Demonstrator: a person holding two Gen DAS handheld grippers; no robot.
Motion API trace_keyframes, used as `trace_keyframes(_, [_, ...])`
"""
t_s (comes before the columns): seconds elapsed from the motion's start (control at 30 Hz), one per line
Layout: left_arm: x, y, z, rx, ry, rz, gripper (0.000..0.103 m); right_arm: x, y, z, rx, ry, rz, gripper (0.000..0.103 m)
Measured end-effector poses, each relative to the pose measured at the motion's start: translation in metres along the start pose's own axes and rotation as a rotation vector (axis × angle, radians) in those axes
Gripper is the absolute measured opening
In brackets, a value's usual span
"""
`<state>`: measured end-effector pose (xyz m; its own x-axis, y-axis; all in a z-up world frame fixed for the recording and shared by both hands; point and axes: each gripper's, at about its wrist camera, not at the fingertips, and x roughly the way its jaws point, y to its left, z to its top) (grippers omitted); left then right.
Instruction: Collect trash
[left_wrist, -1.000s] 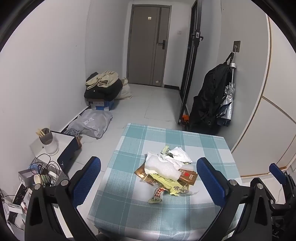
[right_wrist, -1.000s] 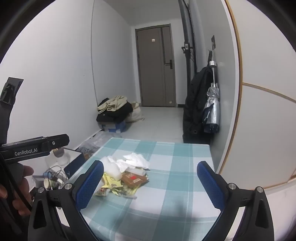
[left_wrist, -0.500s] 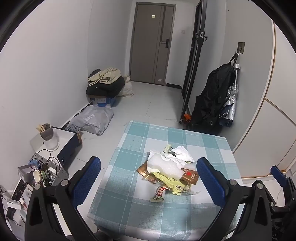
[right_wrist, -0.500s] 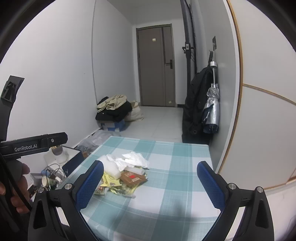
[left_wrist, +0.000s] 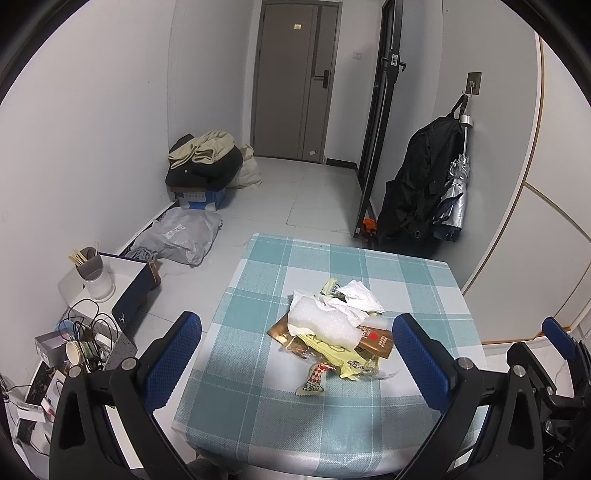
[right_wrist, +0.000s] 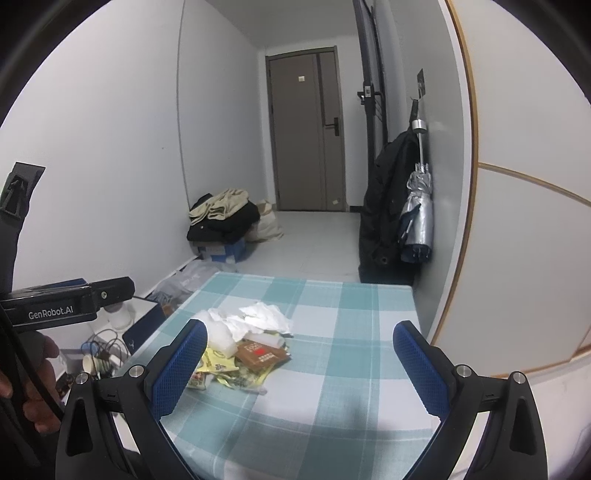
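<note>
Checked teal-and-white tablecloth (left_wrist: 258, 369) covering a small table in a narrow white-walled room. Nearest the cameras, left gripper (left_wrist: 297, 354) and right gripper (right_wrist: 299, 363), both with blue-padded jaws spread wide and grasping nothing, held above the table's near edge. Trash pile (left_wrist: 332, 332) lying near the table's centre, slightly toward its left edge in the right wrist view: a red-and-white candy wrapper (left_wrist: 314, 380) closest to the near edge, yellow wrappers (left_wrist: 340, 352) behind it, a brown packet with a red mark (left_wrist: 375, 338), a white foam sheet (left_wrist: 321, 321) on top, and crumpled white tissue (left_wrist: 360, 295) toward the far edge. Beyond the table's left edge, a floor-level clutter of cables and cups (left_wrist: 85, 332) and a grey plastic bag (left_wrist: 181, 236). Farther off, a clothes pile on a box (left_wrist: 203, 166), a black jacket and silver umbrella (left_wrist: 454, 195) hanging on the right wall, and a grey door (left_wrist: 295, 77) at the far end
</note>
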<state>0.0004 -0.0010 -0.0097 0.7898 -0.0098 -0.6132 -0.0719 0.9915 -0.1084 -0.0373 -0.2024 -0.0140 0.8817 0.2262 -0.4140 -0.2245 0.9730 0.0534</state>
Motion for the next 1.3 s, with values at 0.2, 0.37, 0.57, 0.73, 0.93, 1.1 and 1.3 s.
trace_keyframes(0.2, [0.0003, -0.0001, -0.0003, 0.004, 0.002, -0.003, 0.102, -0.0012, -0.0005, 0.0001, 0.0, -0.001, 0.001, 0.102])
trace_keyframes(0.37, [0.0001, -0.0007, -0.0022, 0.001, 0.007, -0.012, 0.102, -0.0004, 0.0001, 0.0003, -0.001, -0.002, 0.0, 0.102])
trace_keyframes(0.57, [-0.0002, -0.002, -0.0025, 0.0, 0.004, -0.009, 0.102, -0.0005, -0.0001, 0.0004, 0.0, -0.002, -0.001, 0.102])
trace_keyframes(0.73, [-0.0004, -0.0026, -0.002, 0.003, 0.002, -0.009, 0.102, -0.0008, -0.0006, 0.0004, -0.001, -0.001, -0.002, 0.102])
trace_keyframes(0.93, [-0.0013, -0.0015, -0.0014, -0.002, 0.002, -0.017, 0.102, -0.0021, -0.0005, -0.0003, -0.007, 0.001, 0.004, 0.102])
trace_keyframes(1.1, [-0.0032, -0.0002, -0.0011, 0.001, -0.003, -0.02, 0.102, -0.0015, 0.0015, 0.0, -0.015, -0.001, 0.009, 0.102])
trace_keyframes(1.3, [-0.004, 0.0002, -0.0008, 0.001, -0.002, -0.026, 0.102, -0.0007, 0.0027, -0.0005, -0.013, 0.002, 0.009, 0.102])
